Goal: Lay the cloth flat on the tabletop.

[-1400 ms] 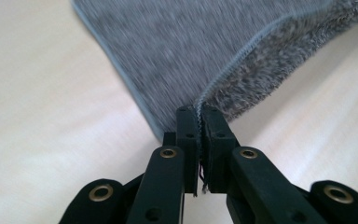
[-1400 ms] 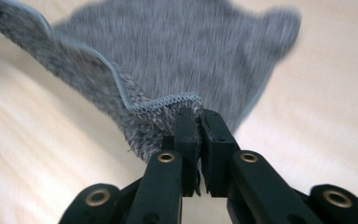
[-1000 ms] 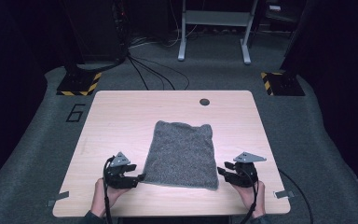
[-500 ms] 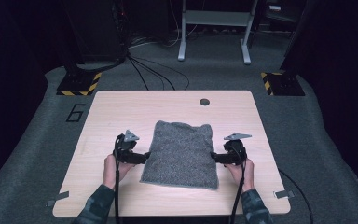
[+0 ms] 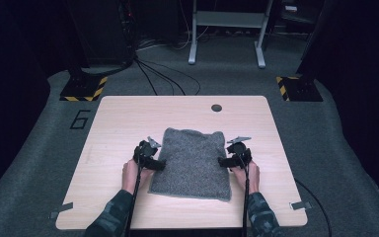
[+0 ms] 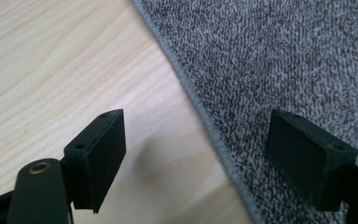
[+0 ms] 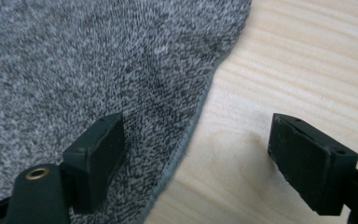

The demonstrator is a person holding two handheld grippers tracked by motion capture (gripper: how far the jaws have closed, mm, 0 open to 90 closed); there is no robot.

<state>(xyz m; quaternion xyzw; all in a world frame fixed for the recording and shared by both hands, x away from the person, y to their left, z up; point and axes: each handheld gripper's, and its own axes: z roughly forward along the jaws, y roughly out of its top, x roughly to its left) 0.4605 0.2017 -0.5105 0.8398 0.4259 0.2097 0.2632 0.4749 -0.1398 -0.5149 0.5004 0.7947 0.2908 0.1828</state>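
Grey towel (image 5: 191, 163) flat on table (image 5: 118, 123), mid-front. Left gripper (image 6: 196, 149) and right gripper (image 7: 196, 149) straddling its left and right edges, fingers just spread wider, released, grasping nothing.

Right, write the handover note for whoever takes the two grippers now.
Left gripper: open, jaws just widened, straddling the grey towel's left hem, one pad over wood, one over cloth; nothing pinched.
Right gripper: open, jaws also just widened, straddling the right hem the same way.
Towel: lying flat as a folded rectangle in the middle of the wooden table, its long sides toward the two grippers.
Done: both grippers placed at mid-length of the two side edges.
Left: probably close on both hems and make the next fold or lift; neither edge is gripped yet.
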